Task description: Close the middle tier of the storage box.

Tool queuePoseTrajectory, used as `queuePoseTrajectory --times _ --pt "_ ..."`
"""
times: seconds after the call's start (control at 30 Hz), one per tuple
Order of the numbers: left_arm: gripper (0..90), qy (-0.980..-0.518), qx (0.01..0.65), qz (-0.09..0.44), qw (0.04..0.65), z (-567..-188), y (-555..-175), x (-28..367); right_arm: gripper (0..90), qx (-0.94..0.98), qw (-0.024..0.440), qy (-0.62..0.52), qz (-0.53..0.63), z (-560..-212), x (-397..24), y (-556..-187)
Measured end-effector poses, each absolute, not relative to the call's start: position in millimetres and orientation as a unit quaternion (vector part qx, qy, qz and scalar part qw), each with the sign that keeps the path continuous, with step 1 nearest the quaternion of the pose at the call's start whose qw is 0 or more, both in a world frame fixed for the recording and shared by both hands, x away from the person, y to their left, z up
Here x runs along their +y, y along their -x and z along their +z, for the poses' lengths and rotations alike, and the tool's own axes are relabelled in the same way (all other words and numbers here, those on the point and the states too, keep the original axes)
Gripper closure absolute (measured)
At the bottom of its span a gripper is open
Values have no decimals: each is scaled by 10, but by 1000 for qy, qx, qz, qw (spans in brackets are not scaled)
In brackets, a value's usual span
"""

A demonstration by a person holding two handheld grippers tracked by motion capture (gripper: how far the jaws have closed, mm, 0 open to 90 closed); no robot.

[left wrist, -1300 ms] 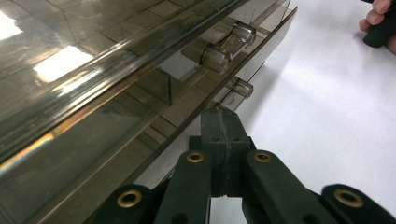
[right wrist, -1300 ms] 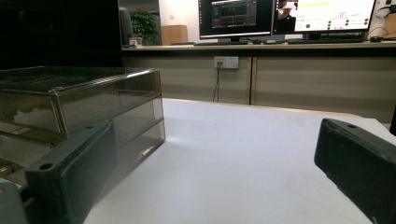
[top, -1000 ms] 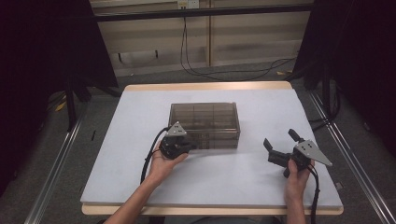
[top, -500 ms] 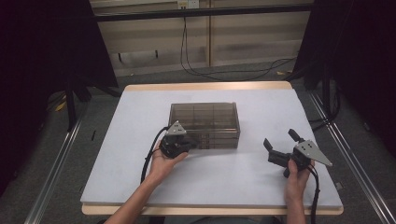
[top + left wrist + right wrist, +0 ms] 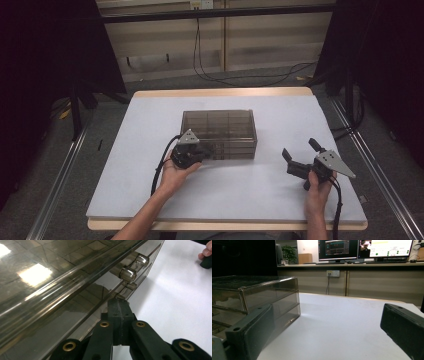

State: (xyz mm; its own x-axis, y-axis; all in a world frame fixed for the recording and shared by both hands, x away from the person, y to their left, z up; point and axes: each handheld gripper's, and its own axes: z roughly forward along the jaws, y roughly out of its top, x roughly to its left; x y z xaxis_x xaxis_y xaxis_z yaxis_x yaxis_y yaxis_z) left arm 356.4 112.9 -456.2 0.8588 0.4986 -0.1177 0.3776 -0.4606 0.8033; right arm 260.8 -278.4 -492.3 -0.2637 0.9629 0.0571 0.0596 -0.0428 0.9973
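place: lab/office | signs: monitors (image 5: 338, 249) on a long desk (image 5: 347, 265) | wall socket (image 5: 333, 273) | cables (image 5: 210, 60) on floor | white worktop (image 5: 150, 130) between dark curtains (image 5: 45, 65)

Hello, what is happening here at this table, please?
A person holds a gripper in each hand at a white table. The left gripper, jaws shut, is at the front of a smoky transparent drawer box, close to its round knobs. The right gripper rests open on the table, apart from the box.
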Motion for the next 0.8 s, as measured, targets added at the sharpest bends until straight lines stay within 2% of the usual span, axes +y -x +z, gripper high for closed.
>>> queuePoseTrajectory --times 0.33,0.57,0.63,0.7,0.8 --pt "899 -854 256 67 447 -4567 -3564 1134 0 562 403 -454 561 -4923 -2784 -2609" --pt "866 -859 247 60 445 -4544 -3499 1164 0 562 403 -454 561 -4923 -2785 -2610" --pt "841 -860 244 55 445 -4527 -3485 1198 0 562 403 -454 561 -4923 -2785 -2610" --pt "751 -859 244 52 446 -4524 -3480 1209 0 563 404 -454 561 -4923 -2785 -2608" --pt "719 -863 238 55 443 -4513 -3449 1263 0 562 404 -455 561 -4923 -2784 -2608"
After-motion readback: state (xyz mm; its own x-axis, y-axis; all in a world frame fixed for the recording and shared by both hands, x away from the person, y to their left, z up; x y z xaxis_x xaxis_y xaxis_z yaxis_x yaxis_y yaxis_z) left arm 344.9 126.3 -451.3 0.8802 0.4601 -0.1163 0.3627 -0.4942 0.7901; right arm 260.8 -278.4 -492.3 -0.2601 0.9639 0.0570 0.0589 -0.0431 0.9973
